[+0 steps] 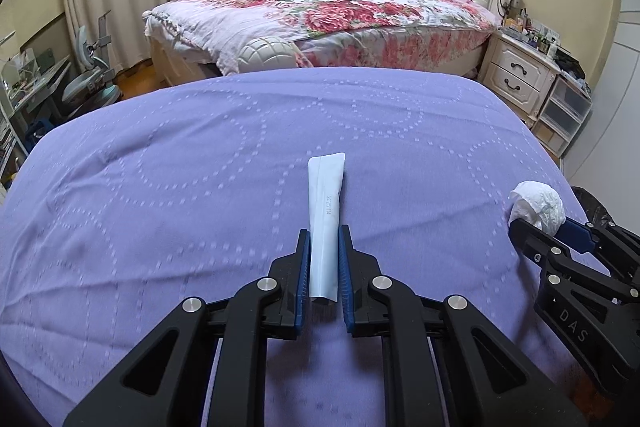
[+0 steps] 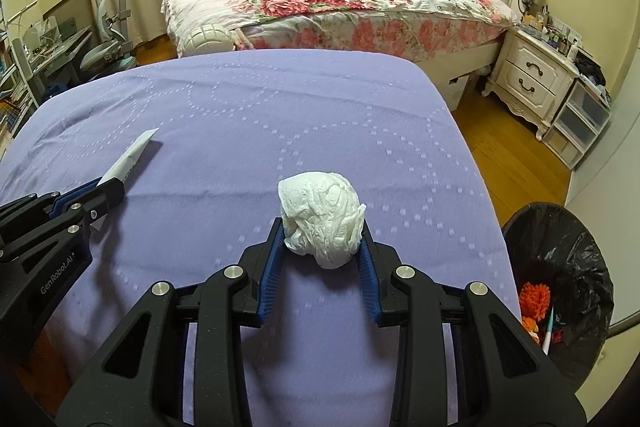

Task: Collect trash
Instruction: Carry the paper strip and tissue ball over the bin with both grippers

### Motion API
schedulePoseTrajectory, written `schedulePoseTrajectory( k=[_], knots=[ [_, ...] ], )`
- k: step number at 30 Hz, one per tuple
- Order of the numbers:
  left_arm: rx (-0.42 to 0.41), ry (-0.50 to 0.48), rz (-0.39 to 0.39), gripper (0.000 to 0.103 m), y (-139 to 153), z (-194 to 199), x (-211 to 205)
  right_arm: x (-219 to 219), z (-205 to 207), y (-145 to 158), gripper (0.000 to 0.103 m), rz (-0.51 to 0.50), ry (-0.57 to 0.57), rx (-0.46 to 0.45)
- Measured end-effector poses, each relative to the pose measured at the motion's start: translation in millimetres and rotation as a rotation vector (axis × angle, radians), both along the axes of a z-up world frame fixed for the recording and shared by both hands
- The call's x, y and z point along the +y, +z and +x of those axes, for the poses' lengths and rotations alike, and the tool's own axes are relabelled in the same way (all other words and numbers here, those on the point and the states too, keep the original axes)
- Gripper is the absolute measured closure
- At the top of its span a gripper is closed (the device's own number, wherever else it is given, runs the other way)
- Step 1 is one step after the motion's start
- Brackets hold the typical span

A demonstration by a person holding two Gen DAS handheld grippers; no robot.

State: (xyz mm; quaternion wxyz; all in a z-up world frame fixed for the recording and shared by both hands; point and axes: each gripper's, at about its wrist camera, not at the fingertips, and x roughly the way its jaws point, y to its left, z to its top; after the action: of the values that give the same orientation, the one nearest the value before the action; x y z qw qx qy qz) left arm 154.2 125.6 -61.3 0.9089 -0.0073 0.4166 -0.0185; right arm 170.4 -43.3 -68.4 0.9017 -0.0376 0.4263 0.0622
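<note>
Two trash items: left tool (image 1: 324,233) is clamped on one pale-blue wrapper (image 1: 327,211) above the purple-covered worktop (image 1: 200,155); right tool (image 2: 322,225) grips one crumpled white tissue (image 2: 322,217), beside one black-lined bin (image 2: 560,267)

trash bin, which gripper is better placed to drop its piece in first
Right. The right gripper holds the crumpled tissue near the bin; the left gripper with its wrapper sits farther away.

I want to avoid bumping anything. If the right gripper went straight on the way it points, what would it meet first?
Holding the crumpled tissue, the right gripper faces bare purple bedspread; likely that cloth first, else the floral bed beyond. Depth is unclear.
</note>
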Motion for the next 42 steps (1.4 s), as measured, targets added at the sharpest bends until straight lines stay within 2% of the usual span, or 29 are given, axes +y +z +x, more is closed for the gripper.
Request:
schedulePoseTrajectory(
  k=[15,21,24,25,26,28,31,36,42],
  knots=[
    [-0.011,0.042,-0.035,0.089,2,-66,11,2,-60,3,0.07,-0.003,0.044,-0.009],
    [0.007,0.059,-0.042,0.088,-3,-69,15,1,-66,2,0.07,-0.001,0.047,-0.009],
    [0.017,0.065,-0.041,0.083,-4,-65,14,1,-68,1,0.07,0.004,0.047,-0.006],
    [0.015,0.065,-0.04,0.079,-5,-65,14,1,-69,0,0.07,0.006,0.047,-0.005],
    [0.014,0.062,-0.035,0.069,-4,-64,13,0,-71,-1,0.07,0.008,0.047,-0.005],
    [0.014,0.064,-0.03,0.058,-4,-65,11,1,-70,-1,0.07,0.007,0.047,-0.004],
    [0.022,0.071,-0.033,0.053,-5,-62,12,1,-71,-1,0.07,0.009,0.047,-0.003],
    [0.022,0.085,-0.034,0.053,-6,-60,15,1,-72,0,0.069,0.015,0.048,-0.001],
    [0.012,0.072,-0.013,0.08,-6,-63,12,1,-72,0,0.07,0.015,0.047,-0.002]
  ],
)
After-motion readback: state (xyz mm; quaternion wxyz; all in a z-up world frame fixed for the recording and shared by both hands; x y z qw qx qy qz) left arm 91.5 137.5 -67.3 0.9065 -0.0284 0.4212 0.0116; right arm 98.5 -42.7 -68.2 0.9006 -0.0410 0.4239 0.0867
